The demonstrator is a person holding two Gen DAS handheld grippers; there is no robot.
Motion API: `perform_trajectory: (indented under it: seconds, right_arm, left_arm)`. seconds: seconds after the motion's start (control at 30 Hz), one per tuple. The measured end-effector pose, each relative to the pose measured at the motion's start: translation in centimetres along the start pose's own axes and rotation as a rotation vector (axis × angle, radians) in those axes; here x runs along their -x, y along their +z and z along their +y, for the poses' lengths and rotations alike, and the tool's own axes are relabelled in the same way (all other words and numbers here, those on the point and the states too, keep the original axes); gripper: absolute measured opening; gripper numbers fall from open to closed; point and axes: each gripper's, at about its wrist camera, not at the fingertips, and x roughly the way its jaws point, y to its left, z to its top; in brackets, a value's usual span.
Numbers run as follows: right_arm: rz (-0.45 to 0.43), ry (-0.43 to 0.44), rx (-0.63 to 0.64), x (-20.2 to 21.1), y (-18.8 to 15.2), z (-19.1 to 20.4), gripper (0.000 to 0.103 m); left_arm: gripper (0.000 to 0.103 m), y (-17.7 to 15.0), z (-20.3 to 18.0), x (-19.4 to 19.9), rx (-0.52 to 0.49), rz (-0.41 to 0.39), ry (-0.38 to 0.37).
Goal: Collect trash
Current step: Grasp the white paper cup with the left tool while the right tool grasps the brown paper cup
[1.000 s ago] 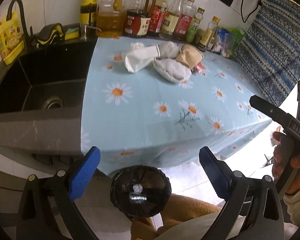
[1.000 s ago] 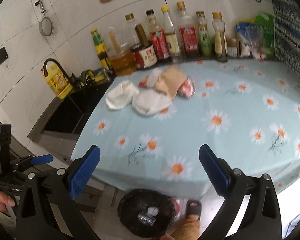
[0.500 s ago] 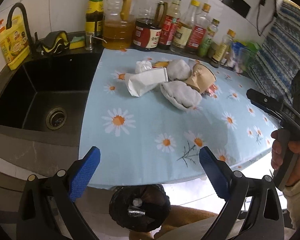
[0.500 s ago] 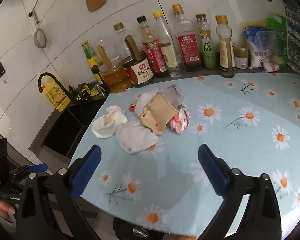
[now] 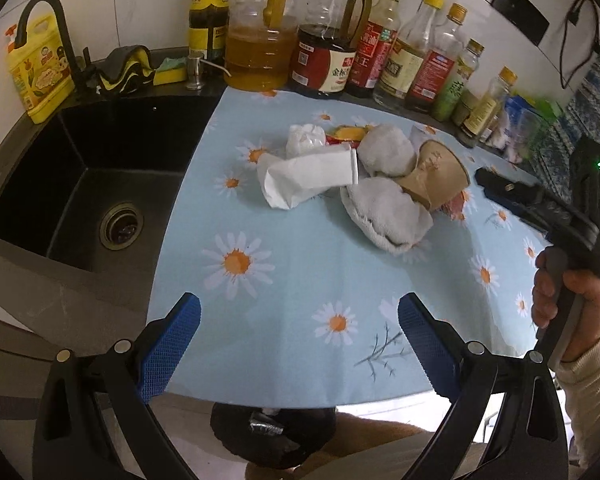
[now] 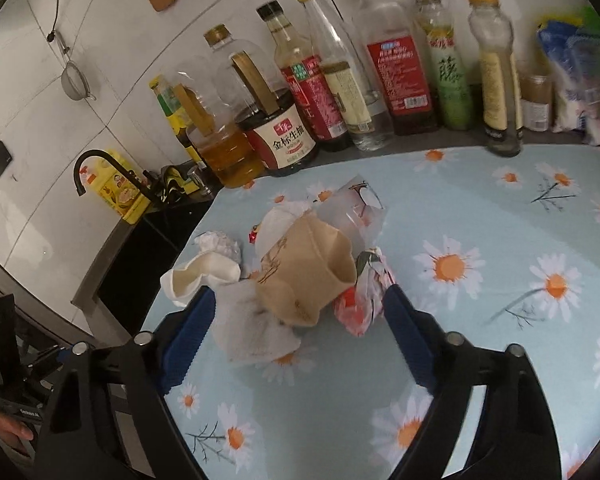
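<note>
A heap of trash lies on the daisy-print cloth: a crushed brown paper cup, a crushed white paper cup, crumpled tissues, a red-and-white wrapper and a clear plastic cup. My right gripper is open, its blue pads either side of the brown cup and tissue. My left gripper is open and empty over the counter's front edge, short of the heap. A black-lined trash bin stands on the floor below it.
A black sink with a tap lies left of the cloth. Several oil and sauce bottles line the back wall. Yellow detergent and a sponge stand by the sink. Snack bags sit at the far right.
Both grippers have moved up and forward over the counter. The right gripper has closed in on the heap and now straddles the brown cup. The bin has slid mostly out of view.
</note>
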Motion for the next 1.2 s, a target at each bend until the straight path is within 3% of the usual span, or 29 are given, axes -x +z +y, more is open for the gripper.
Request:
perform_trajectory:
  seconds: [0.2,0.27,0.5,0.6,0.87,1.2]
  right_arm:
    - [0.065,0.043,-0.030,-2.8,0.6,-1.9,0.067]
    - [0.078,0.060,-0.036,-3.3,0.7,-2.2,0.062]
    - [0.095,0.096,-0.026,-4.2,1.4,-2.5,0.061]
    - [0.098,0.101,-0.008,-4.5,1.9,-2.1,0.049]
    - [0.129,0.131,-0.012,-5.5,2.3,-2.0,0.049]
    - [0.118,0.128,0.034,-5.3,2.6,-1.2,0.031]
  left_arm:
    - [0.096,0.6,-0.7,-1.1,0.030,0.027,0.030]
    - [0.096,0.7,-1.0,-1.4,0.037,0.035,0.035]
    - [0.096,1.0,-1.2,-2.3,0.072,0.053,0.041]
    - [0.096,1.2,-1.4,-2.4,0.076,0.053,0.044]
    - [0.096,1.2,-1.1,-2.7,0.106,0.062,0.049]
    - [0.096,1.2,-1.1,-3.1,0.118,0.071,0.055]
